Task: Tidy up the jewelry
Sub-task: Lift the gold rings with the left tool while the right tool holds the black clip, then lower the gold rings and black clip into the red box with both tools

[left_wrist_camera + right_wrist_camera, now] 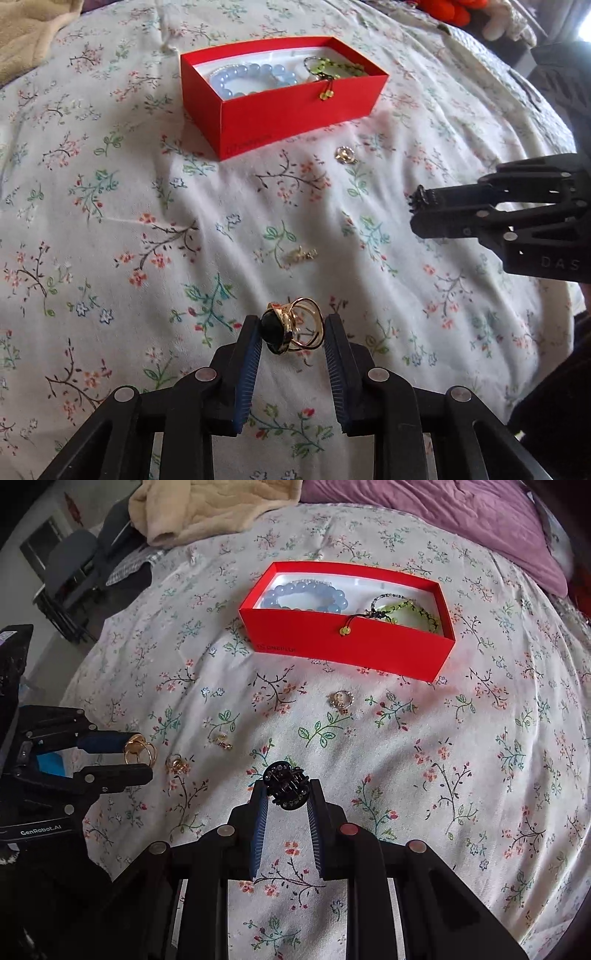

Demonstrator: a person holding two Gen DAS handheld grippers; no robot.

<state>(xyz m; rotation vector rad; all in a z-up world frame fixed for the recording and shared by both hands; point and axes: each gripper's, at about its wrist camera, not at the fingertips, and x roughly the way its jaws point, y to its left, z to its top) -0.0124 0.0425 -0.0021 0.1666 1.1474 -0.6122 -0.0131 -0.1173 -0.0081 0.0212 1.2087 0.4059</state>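
Two tools, both loaded: my left tool (291,334) grasps the gold ring (291,330), my right tool (286,790) grasps the black clip (285,784). The red box (347,646) lies ahead on the bed, nearer my right.

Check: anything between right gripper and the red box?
One small ring on the floral sheet, between right gripper and red box; right wrist view.

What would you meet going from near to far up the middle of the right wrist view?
Right gripper holding a black hair clip → small silver ring on the floral bedspread → red box → purple bedding.
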